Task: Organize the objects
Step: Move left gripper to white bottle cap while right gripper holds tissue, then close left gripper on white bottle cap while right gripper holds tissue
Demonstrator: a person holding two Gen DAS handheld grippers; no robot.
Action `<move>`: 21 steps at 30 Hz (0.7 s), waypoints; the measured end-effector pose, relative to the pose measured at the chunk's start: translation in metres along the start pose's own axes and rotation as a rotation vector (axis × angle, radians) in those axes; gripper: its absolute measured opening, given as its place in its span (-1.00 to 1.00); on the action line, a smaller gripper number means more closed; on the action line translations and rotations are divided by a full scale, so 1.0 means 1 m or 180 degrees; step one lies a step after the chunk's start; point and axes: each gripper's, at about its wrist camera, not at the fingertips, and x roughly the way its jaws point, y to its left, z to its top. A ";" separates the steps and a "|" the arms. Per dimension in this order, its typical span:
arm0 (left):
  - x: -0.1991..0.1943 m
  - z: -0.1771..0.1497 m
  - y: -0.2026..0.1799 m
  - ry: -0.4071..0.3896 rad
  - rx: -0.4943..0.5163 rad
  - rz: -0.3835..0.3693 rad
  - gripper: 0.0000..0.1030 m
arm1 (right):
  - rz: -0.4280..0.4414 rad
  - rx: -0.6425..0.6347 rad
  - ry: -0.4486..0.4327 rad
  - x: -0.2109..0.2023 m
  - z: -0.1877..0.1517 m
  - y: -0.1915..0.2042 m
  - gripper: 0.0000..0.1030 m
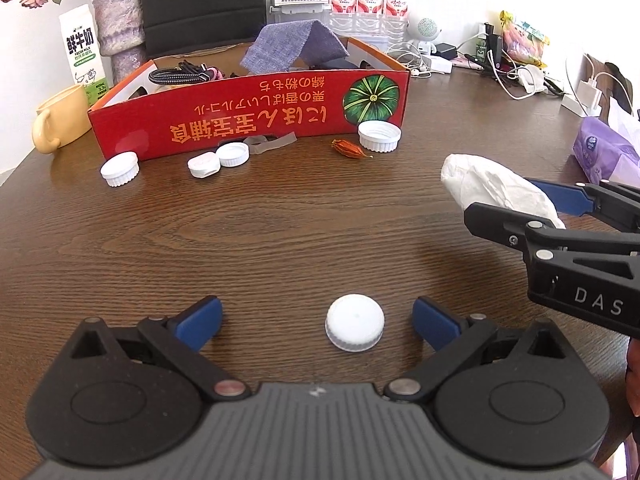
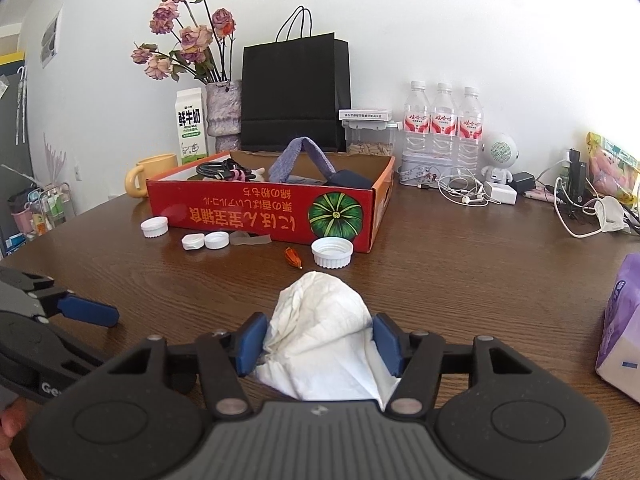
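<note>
My left gripper (image 1: 316, 322) had its jaws spread wide, nothing pinched. My right gripper (image 2: 320, 340) had its blue pads (image 2: 251, 343) pressed against both flanks of a crumpled white tissue (image 2: 320, 320), pinching it.

All places taken from the red box (image 1: 256, 116), which stood open-topped toward the far side of the brown table (image 1: 280, 220).

- Room: a wide bare stretch of table lay between the box's near wall and both grippers. Hard against that wall sat the clutter: a large white cap (image 1: 379, 136) at its right end, a small orange pod (image 1: 352, 148) beside that, a clear scrap of tape (image 1: 270, 142), two small caps (image 1: 218, 160) near the middle, one more cap (image 1: 120, 169) off the left end.
- Left of the box: a yellow mug (image 1: 60, 118). Right of it, well apart: a purple tissue pack (image 1: 604, 152) at the table's edge.
- In the box: grey cloth (image 1: 296, 46), coiled cable (image 1: 180, 76).
- A loose white cap (image 1: 355, 327) lay well nearer me than the box, between my left jaws, closer to the right-hand finger, touching neither.
- The tissue sat nearer me than the box's right end, its tip poking out past my right jaws toward the box.
</note>
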 end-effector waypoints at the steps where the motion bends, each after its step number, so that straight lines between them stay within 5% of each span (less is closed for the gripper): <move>1: 0.000 0.000 0.000 0.0004 0.0000 0.0000 1.00 | 0.0001 0.0003 -0.0001 0.000 0.000 0.000 0.13; 13: -0.004 -0.004 0.002 -0.0045 -0.0018 0.0008 0.95 | 0.0045 -0.0014 0.0024 0.001 0.000 0.008 0.13; 15: -0.007 -0.006 0.004 -0.0105 -0.0053 0.0044 0.75 | 0.0063 -0.0028 0.0032 0.002 0.001 0.011 0.13; 17: -0.012 -0.006 0.006 -0.0167 -0.0054 0.0046 0.32 | 0.0081 -0.0047 0.0038 0.003 0.001 0.014 0.13; 19: -0.016 -0.006 0.009 -0.0195 -0.0058 0.0037 -0.44 | 0.0096 -0.0055 0.0042 0.004 0.002 0.017 0.13; 21: -0.018 -0.006 0.012 -0.0195 -0.0065 -0.0006 -0.43 | 0.0106 -0.0065 0.0047 0.005 0.003 0.020 0.13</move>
